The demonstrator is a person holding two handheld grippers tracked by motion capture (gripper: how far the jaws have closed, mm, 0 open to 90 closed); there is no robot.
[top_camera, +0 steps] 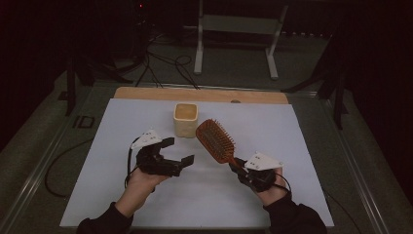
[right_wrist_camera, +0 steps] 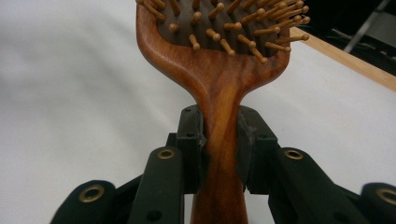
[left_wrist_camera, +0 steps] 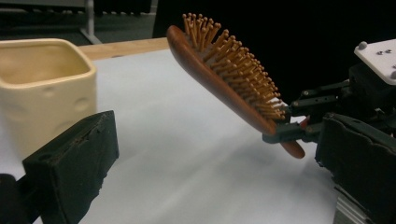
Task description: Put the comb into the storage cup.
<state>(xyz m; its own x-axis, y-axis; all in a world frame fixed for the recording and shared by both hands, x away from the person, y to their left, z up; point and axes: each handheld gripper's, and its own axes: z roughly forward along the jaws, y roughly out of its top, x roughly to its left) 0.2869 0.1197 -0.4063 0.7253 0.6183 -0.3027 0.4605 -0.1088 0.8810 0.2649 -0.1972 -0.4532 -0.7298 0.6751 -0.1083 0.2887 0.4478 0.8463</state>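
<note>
The right gripper [top_camera: 239,167] clamps the brush [top_camera: 215,140] by its handle, lifting it off the table [top_camera: 292,146] just right of the cup [top_camera: 185,119], bristles up. The left gripper [top_camera: 178,150] hangs released below the cup.

Dim room, dark all round. White table sheet [top_camera: 146,195] on a wooden top [top_camera: 146,92], grey floor [top_camera: 234,68] past it with black cables [top_camera: 160,63] trailing and a pale metal stand [top_camera: 238,24] at the back.
</note>
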